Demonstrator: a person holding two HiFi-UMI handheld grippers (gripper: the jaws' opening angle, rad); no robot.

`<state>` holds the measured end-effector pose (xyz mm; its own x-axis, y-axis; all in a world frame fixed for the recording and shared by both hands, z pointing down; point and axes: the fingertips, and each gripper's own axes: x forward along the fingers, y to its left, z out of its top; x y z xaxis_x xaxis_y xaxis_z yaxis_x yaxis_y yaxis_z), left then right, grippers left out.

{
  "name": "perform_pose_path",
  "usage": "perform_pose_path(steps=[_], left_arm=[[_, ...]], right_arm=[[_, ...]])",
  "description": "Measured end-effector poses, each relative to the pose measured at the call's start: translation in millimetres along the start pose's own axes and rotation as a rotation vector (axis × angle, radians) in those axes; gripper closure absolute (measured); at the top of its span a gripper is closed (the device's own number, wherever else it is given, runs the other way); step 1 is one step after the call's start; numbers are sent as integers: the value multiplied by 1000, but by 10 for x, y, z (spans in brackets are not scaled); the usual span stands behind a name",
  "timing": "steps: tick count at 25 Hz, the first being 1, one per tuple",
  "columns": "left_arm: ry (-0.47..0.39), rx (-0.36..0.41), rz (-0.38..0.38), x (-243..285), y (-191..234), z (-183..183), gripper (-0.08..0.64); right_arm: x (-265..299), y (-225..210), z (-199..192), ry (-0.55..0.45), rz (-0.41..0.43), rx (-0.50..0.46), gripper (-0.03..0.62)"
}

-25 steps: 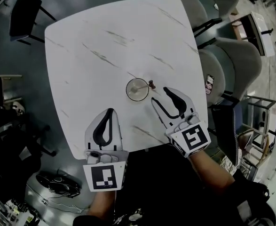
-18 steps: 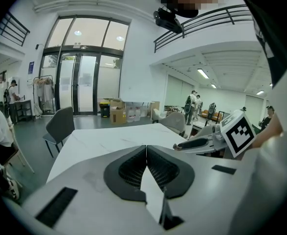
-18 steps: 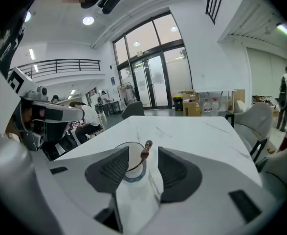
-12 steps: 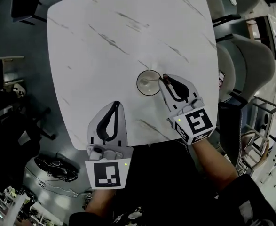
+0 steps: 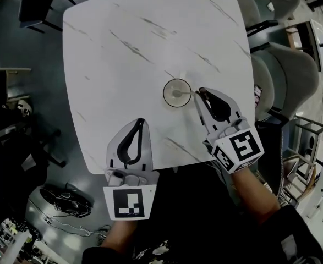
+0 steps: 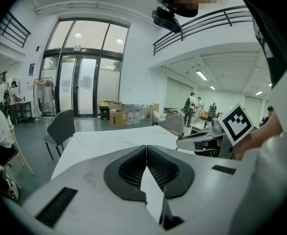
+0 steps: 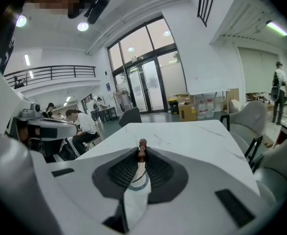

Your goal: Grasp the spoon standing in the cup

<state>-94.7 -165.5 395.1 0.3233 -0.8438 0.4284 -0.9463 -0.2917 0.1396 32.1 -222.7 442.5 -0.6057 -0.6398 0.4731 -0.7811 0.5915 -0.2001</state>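
Right of the cup (image 5: 164, 94), the spoon (image 5: 187, 93) leans its handle between the closing jaws of the right gripper (image 5: 201, 93), pads on it; the left gripper (image 5: 141, 121), clenched empty, sits farther off.

1. Cup (image 5: 165, 94): clear round glass, standing upright on the white table (image 5: 122, 65), right of centre, nearer the near edge.
2. Spoon (image 5: 182, 93): bowl down in the cup, handle leaning out to the right, and its brown tip is caught between the closing jaws of the right gripper (image 5: 201, 92).
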Motion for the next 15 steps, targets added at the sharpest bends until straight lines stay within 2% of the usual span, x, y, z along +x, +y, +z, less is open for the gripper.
perform_pose_path(steps=[6, 9, 15], left_arm=[[-33, -6, -15, -181, -84, 60, 551], [-35, -14, -28, -249, -131, 31, 551], [-30, 2, -27, -238, -94, 20, 551]], right_arm=[[-399, -29, 333, -128, -46, 82, 494], [-583, -86, 470, -183, -90, 81, 494], [-676, -297, 163, -125, -168, 93, 494]])
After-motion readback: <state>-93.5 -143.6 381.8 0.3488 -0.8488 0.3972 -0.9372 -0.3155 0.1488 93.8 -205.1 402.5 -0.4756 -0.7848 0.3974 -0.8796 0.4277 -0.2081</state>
